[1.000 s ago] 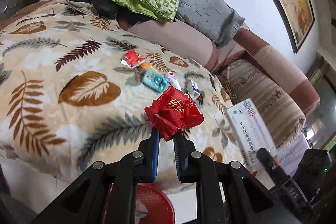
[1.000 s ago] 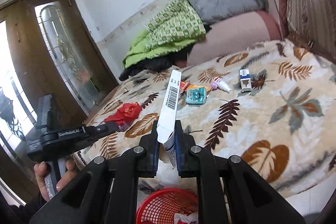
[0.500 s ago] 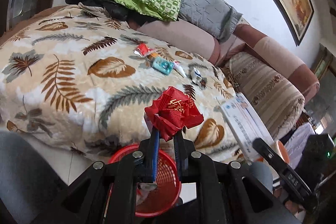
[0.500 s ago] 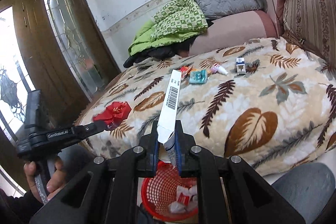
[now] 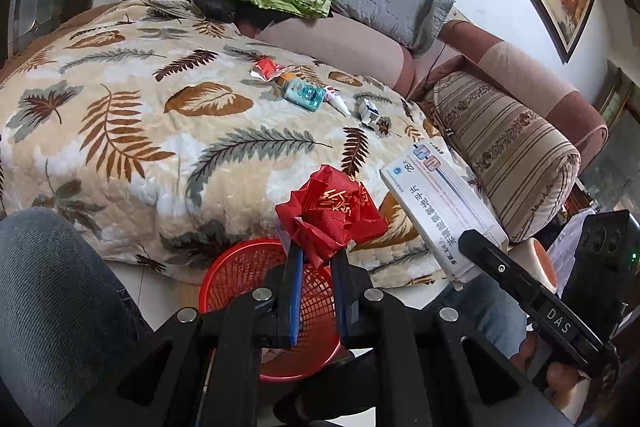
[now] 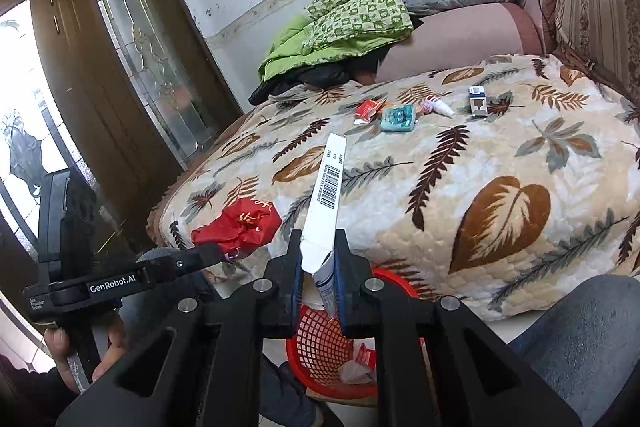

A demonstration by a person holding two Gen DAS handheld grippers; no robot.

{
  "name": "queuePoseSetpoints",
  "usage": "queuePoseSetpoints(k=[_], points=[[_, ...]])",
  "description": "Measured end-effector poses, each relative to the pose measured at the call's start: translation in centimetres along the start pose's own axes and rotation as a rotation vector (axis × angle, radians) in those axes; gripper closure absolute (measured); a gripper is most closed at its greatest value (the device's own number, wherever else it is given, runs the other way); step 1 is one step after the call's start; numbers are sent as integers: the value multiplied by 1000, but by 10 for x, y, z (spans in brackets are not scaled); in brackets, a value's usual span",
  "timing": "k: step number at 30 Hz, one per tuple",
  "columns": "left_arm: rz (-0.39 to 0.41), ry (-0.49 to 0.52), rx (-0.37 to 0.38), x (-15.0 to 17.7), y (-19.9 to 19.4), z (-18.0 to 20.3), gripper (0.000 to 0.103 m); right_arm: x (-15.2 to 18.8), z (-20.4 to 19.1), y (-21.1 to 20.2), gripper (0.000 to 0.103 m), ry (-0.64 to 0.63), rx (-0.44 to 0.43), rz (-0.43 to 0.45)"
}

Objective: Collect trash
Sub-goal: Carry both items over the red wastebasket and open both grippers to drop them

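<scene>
— Two claws, both loaded, both over the basket. Why does the person sit so close to the bed [image 5: 120,131]?

— Probably so the red basket [image 5: 236,267] can stand on the floor between the knees, just under the blanket's edge. Each piece then needs only a short carry off the bed and a drop.

— And the long white carton [image 6: 329,183]?

— The right claw [image 6: 318,267] pinches it narrowly at its torn lower end, so the box stands up toward 12 o'clock and its open flap hangs right above the basket's mesh. Held low like that, it should fall in end first once the claw widens, I judge.

— The red wrapper [image 5: 332,215]?

— Crumpled, squeezed tight in the left claw [image 5: 316,259], bulging above the tips. It sits above the basket's rim at about 1 o'clock from the basket's middle.

— What is left on the bed?

— Small things in a row at 12 o'clock, well apart from both claws: a red packet [image 6: 366,109], a teal pack [image 6: 397,119], a little white tube [image 6: 438,105] and a small blue-and-white box [image 6: 477,101]. Some trash already lies in the basket.
</scene>
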State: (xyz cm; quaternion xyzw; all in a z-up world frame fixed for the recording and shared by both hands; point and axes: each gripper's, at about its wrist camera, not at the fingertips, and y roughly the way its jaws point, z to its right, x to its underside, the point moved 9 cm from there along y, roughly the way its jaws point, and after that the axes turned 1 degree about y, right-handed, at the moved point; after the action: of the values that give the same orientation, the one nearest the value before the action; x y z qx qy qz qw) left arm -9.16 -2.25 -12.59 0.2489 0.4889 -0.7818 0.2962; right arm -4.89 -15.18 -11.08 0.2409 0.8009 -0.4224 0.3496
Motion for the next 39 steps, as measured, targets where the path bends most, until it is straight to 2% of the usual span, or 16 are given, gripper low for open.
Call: queuePoseSetpoints(k=[10,25,27,29,31,32,33,36,38,39], points=[[-37,2,-22,11,7,-3,91,11,-1,8,90,-5,12,-32],[-159,-8,-47,34,41,-13,90,23,8,25,87,38,-7,-95],[-198,-17,-44,40,49,-14,86,26,10,30,86,45,-11,-113],[-233,-45,-38,46,56,-18,85,28,13,34,79,55,-10,-127],[-256,-65,-27,49,60,-20,82,29,17,36,66,73,-11,-132],[-257,-68,-25,49,60,-20,74,28,18,35,62,80,-10,-127],[-249,-67,-27,48,59,-20,73,27,19,33,58,86,-10,-119],[-227,-50,-27,43,55,-18,64,22,20,30,58,86,-8,-102],[-209,-43,-31,38,52,-18,51,18,20,28,58,86,-18,-95],[-197,-36,-35,34,49,-17,50,16,20,27,58,86,-22,-90]])
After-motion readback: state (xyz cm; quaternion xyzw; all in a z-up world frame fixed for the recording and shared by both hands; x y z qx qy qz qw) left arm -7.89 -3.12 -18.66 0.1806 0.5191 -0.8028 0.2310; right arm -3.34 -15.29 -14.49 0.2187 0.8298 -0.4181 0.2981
